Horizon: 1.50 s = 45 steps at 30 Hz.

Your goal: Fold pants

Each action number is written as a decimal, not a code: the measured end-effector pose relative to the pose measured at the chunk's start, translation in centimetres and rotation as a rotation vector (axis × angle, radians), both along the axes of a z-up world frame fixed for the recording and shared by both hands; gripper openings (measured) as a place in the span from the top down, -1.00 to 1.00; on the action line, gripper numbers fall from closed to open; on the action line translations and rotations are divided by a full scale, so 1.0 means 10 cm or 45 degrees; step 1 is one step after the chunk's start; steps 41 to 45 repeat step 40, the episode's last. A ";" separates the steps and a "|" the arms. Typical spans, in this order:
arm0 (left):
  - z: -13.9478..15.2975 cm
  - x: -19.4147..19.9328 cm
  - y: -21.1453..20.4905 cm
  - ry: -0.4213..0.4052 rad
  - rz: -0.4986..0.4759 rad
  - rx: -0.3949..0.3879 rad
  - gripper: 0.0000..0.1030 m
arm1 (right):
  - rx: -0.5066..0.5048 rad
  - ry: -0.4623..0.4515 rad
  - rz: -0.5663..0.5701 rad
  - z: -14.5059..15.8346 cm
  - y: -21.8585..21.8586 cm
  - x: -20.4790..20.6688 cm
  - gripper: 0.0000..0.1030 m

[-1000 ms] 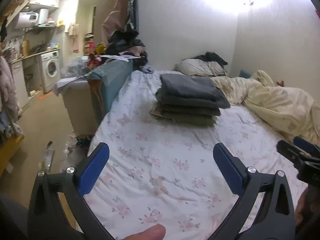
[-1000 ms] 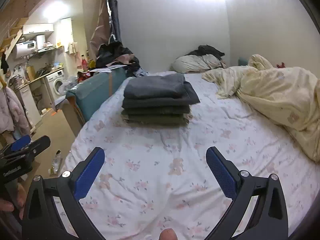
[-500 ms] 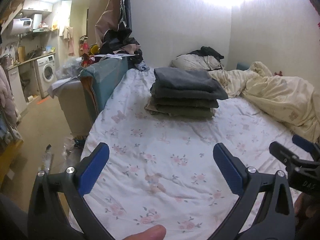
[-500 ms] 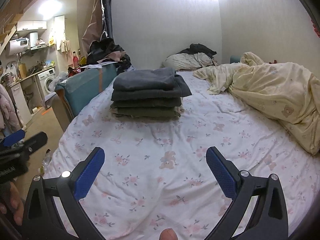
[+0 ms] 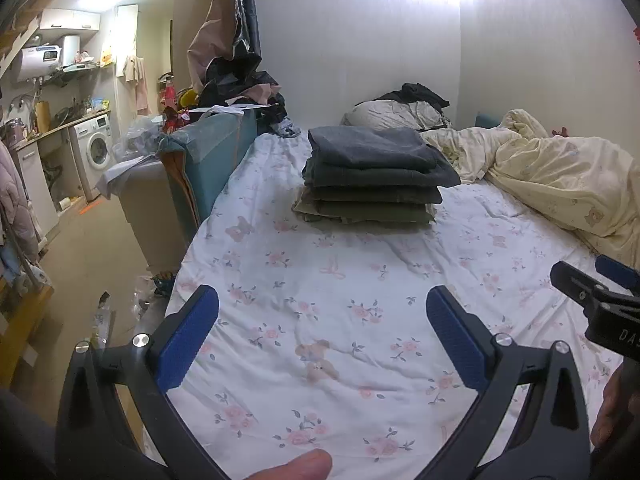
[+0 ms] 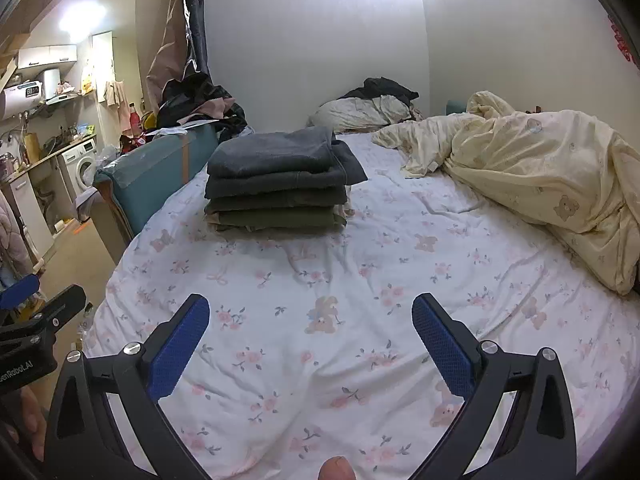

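1. The left wrist view shows the left claw released, its blue pads spread wide over the floral bed sheet, nothing between them. At 3 o'clock in that frame the right claw pokes in from the edge, with part of a hand below it.
2. The right wrist view shows the right claw likewise released and empty above the sheet. Here the left claw appears at 9 o'clock, seen side-on.
3. Only the left view takes in much of the floor beside the bed; the right view gives more of the cream duvet, bunched at 2 o'clock.
4. The stack of folded pants lies on the bed at 12 o'clock from both claws, well apart from them. In the right view the stack shows its folded edges toward the camera.
5. Its long axis runs across the bed, from 9 to 3 o'clock; dark grey pairs sit on top, olive ones beneath.
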<state>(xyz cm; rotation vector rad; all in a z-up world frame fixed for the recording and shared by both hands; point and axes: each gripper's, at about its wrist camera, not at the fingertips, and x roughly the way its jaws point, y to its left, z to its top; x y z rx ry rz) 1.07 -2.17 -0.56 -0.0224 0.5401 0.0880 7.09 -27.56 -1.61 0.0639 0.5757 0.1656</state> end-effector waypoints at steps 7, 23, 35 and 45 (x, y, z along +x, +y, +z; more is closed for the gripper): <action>0.00 0.00 0.01 -0.001 -0.001 -0.001 -0.99 | -0.005 0.006 -0.001 -0.01 0.01 -0.01 -1.00; 0.04 -0.01 0.02 0.004 0.013 -0.014 -0.99 | -0.036 -0.001 0.041 0.00 0.07 -0.02 -1.00; 0.04 -0.01 0.01 0.005 0.016 -0.010 -0.99 | -0.038 -0.002 0.049 0.00 0.10 -0.05 -1.00; 0.01 -0.05 0.03 -0.002 0.006 0.016 -0.99 | -0.036 0.001 0.049 0.01 0.12 -0.07 -1.00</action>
